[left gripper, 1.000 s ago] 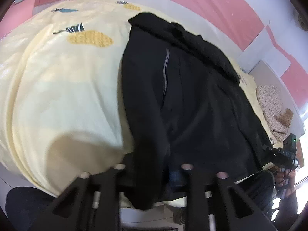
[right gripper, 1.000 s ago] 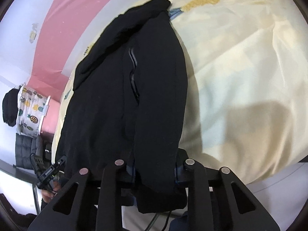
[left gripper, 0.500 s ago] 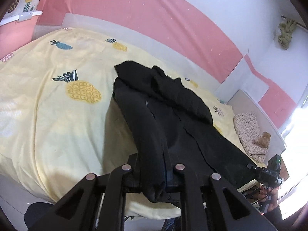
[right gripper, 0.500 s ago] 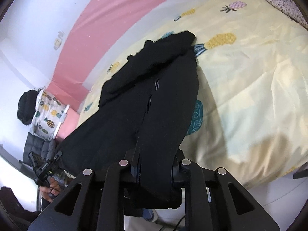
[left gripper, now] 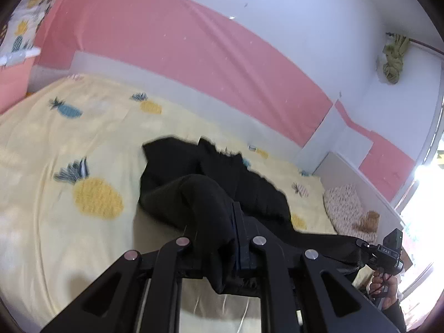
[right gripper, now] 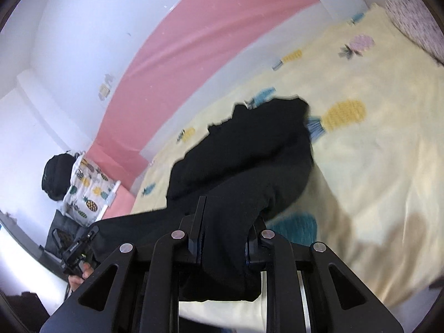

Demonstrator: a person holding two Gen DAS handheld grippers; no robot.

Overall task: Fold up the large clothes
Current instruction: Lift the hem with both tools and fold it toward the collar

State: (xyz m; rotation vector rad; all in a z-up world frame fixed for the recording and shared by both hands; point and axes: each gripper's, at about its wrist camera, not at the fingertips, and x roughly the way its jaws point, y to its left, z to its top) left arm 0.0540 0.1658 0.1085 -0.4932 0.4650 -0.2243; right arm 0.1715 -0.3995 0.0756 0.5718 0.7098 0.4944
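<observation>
Black jacket (left gripper: 211,194) lifted by its near edge over the bed (left gripper: 55,166).
Left hand-held gripper (left gripper: 219,252) and right hand-held gripper (right gripper: 222,238) each pinch a hem corner, raised to carry it toward the collar; far half lies on the sheet.

A soft yellow bed sheet with pineapple pictures (left gripper: 69,144) covered the bed. Behind it ran a pink and white wall (left gripper: 177,47). A green knotted cloth (left gripper: 394,61) hung high up. A small speckled pillow (left gripper: 344,208) lay nearby.

bedroom | bed (left gripper: 50,144) in pineapple-print sheet (yellow) | pink-banded wall (left gripper: 194,55) | pillow (left gripper: 344,205)
</observation>
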